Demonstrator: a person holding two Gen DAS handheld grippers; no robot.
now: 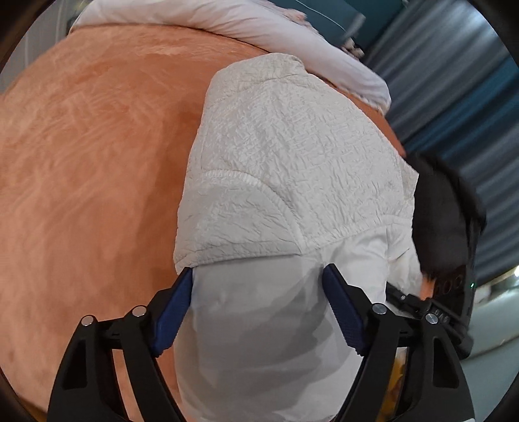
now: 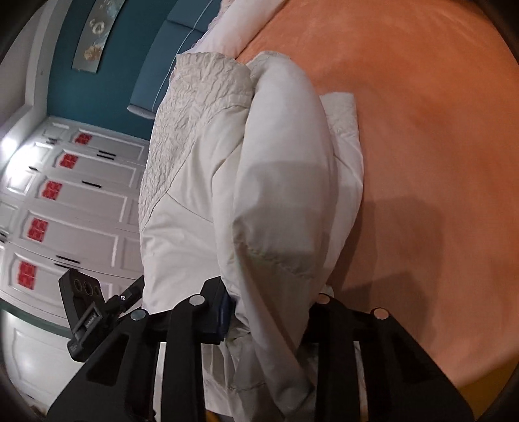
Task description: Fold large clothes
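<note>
The white jacket (image 1: pixel 292 168) is lying on an orange bedspread (image 1: pixel 90 155), its crinkled quilted part reaching toward 12 o'clock and a smooth white part running down to 6 o'clock in the left wrist view. A pale pillow (image 1: pixel 246 26) is resting along the bedspread's far edge at 12 to 1 o'clock. At 3 o'clock a black device (image 1: pixel 454 233) is crowding the jacket's edge, blurred; grey striped curtains (image 1: pixel 460 84) are hanging behind it.

The left gripper (image 1: pixel 259 311) is standing wide, its blue pads (image 1: pixel 172 311) flanking the smooth white fabric. The left pad is lying against the cloth's edge, but whether both pads are pressing it cannot be told.

The right wrist view is showing what the other does not: the jacket (image 2: pixel 201 194) bunched up into a thick fold (image 2: pixel 285 181) rising toward 12 o'clock, white wardrobe doors (image 2: pixel 74 194) with red squares at 9 o'clock, a teal wall (image 2: pixel 110 65) at 11 o'clock, and a black camera mount (image 2: pixel 87 311) at 8 o'clock. The right gripper (image 2: pixel 269 311) is clenching a gathered bundle of the jacket, its fingers nearly buried in the cloth, so the fabric is hiding most of the right finger. The orange bedspread (image 2: pixel 421 162) is filling the 1 to 5 o'clock side.
</note>
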